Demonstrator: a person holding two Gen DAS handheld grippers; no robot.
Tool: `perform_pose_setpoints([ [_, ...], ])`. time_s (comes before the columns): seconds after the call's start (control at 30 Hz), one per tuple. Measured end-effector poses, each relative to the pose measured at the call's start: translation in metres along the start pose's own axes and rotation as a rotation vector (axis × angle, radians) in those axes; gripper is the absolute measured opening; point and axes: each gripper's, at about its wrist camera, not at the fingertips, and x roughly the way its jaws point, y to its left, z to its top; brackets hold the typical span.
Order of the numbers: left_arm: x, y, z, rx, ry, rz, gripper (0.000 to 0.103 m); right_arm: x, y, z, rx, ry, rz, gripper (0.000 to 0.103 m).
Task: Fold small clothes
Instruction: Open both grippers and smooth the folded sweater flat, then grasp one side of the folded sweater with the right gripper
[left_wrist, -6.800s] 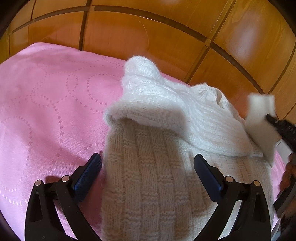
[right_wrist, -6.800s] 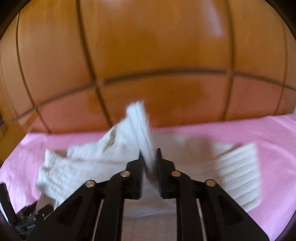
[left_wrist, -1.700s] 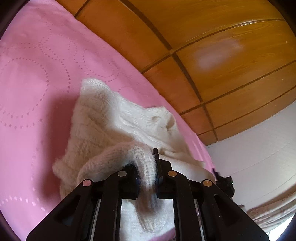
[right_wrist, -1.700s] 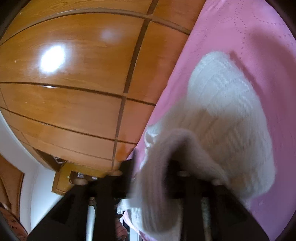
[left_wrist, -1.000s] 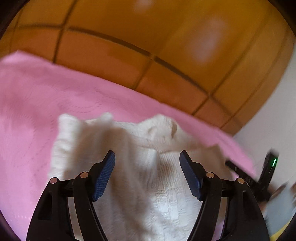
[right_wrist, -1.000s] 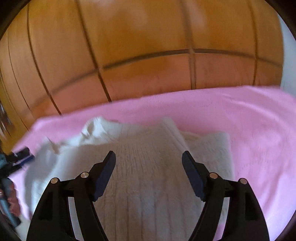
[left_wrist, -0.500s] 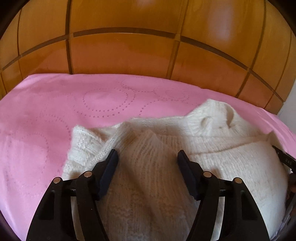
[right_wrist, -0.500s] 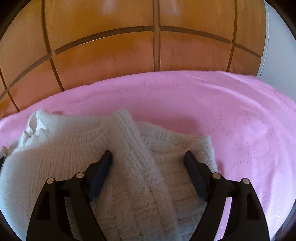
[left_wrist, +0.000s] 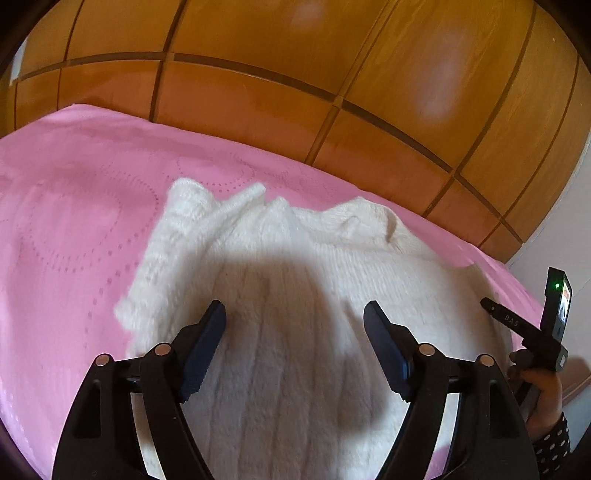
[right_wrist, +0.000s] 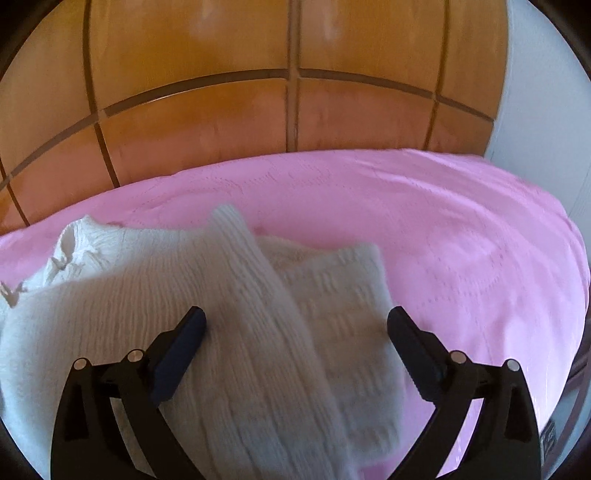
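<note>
With both the left gripper (left_wrist: 294, 314) and right gripper (right_wrist: 296, 320) spread and empty above the folded sweater (left_wrist: 295, 295), its near edge is best pinched evenly for the next fold.

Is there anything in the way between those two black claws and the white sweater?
Nothing visible. The left gripper and right gripper both hang open directly above the white sweater on the pink bedspread, with only air between.

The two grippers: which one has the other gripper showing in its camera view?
The left gripper: the right gripper shows at its view's right edge; the right wrist view shows none.
</note>
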Motion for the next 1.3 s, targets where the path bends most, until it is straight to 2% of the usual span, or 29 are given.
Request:
perform_pose_setpoints([
  [0.1,-0.003,-0.006,-0.007,0.034,0.007,0.006,0.077,-0.011,-0.004,-0.004,0.007,0.009,-0.008,0.099],
  [0.23,0.005,-0.005,-0.014,0.089,0.038,0.08,0.078,-0.028,-0.013,-0.013,0.026,0.016,-0.021,0.1],
  [0.43,-0.002,-0.005,-0.018,0.037,0.049,0.044,0.078,-0.049,-0.034,-0.032,0.09,0.037,0.002,0.1],
  [0.53,-0.009,-0.013,-0.024,0.029,0.055,0.003,0.077,-0.057,-0.049,-0.048,0.165,0.069,0.065,0.1],
  [0.67,-0.018,-0.033,-0.033,0.073,0.035,-0.01,0.067,-0.073,-0.067,-0.069,0.246,0.066,0.155,0.098],
  [0.73,-0.022,-0.042,-0.037,0.101,0.023,-0.029,0.062,-0.079,-0.076,-0.079,0.292,0.071,0.201,0.093],
  [0.83,-0.024,-0.057,-0.043,0.152,0.02,-0.055,0.062,-0.085,-0.093,-0.096,0.401,0.1,0.29,0.088],
  [0.9,-0.023,-0.065,-0.047,0.174,0.022,-0.072,0.062,-0.087,-0.099,-0.104,0.449,0.115,0.345,0.081],
  [1.0,-0.02,-0.071,-0.051,0.183,0.032,-0.092,0.062,-0.087,-0.098,-0.116,0.473,0.132,0.407,0.08],
  [1.03,-0.019,-0.073,-0.052,0.185,0.036,-0.097,0.059,-0.087,-0.096,-0.118,0.471,0.131,0.416,0.08],
  [1.07,-0.018,-0.075,-0.053,0.188,0.042,-0.104,0.052,-0.088,-0.094,-0.118,0.465,0.126,0.416,0.08],
  [1.17,-0.013,-0.077,-0.055,0.18,0.064,-0.109,0.052,-0.092,-0.089,-0.118,0.461,0.114,0.432,0.08],
  [1.3,-0.009,-0.076,-0.056,0.165,0.09,-0.104,0.052,-0.09,-0.081,-0.114,0.474,0.114,0.497,0.08],
])
